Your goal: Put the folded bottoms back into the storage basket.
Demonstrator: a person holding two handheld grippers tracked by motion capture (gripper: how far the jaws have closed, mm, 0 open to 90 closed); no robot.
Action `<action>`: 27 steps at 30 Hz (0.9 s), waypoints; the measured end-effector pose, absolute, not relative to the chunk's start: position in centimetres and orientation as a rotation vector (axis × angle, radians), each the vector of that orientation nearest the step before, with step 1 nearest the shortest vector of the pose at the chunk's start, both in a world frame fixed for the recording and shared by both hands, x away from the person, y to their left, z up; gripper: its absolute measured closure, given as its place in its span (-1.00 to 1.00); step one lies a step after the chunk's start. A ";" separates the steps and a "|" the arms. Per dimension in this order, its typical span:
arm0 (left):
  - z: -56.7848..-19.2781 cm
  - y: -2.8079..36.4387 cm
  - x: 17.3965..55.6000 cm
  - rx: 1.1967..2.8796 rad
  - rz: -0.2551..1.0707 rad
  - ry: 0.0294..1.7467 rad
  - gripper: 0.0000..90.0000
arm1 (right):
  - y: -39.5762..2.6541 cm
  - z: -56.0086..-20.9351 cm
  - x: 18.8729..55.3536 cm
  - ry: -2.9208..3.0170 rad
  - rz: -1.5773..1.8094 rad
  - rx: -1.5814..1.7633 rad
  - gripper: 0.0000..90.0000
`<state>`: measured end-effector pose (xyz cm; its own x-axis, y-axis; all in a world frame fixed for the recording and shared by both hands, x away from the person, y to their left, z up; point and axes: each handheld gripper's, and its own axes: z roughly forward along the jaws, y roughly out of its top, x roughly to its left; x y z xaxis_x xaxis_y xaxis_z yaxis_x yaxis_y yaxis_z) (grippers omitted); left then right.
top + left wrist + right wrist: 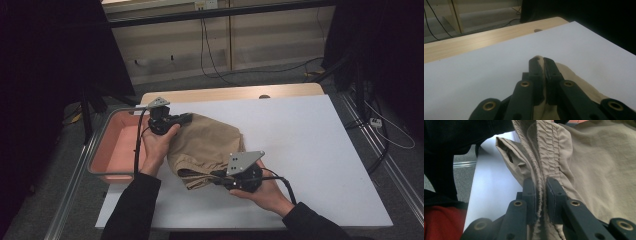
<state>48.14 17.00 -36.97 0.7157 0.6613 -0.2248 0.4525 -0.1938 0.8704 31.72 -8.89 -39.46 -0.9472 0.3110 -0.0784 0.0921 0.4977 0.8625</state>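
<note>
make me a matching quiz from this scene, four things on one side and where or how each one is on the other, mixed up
Things:
1. left tool
2. right tool
3. pink plastic tub
4. crumpled tan fabric garment

Descriptions:
A. shut on the gathered elastic band
B. lying on the white table sheet
C. shut on a far edge of the cloth
D. beside the table's left edge

Pairs: 1-C, 2-A, 3-D, 4-B

Crumpled tan garment (207,142) with elastic waistband lies on table.

Tan garment (207,142), pink tray (120,142), white tabletop (310,140)
</note>
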 end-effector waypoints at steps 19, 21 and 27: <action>-35.3 19.7 48.2 1.762 0.262 0.859 0.92 | -7.4 -38.2 32.4 2.473 1.476 0.300 0.74; -35.1 20.0 48.2 1.752 0.264 0.861 0.92 | -7.1 -38.1 32.6 2.471 1.481 0.292 0.74; -34.4 20.9 48.3 1.747 0.282 0.863 0.92 | -5.8 -37.9 33.4 2.472 1.495 0.268 0.75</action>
<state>48.33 20.94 -34.44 0.7050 0.6717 -0.2276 0.4076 -0.1210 0.9051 33.36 -5.81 -37.89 -0.9543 0.2782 -0.1090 0.0326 0.4598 0.8874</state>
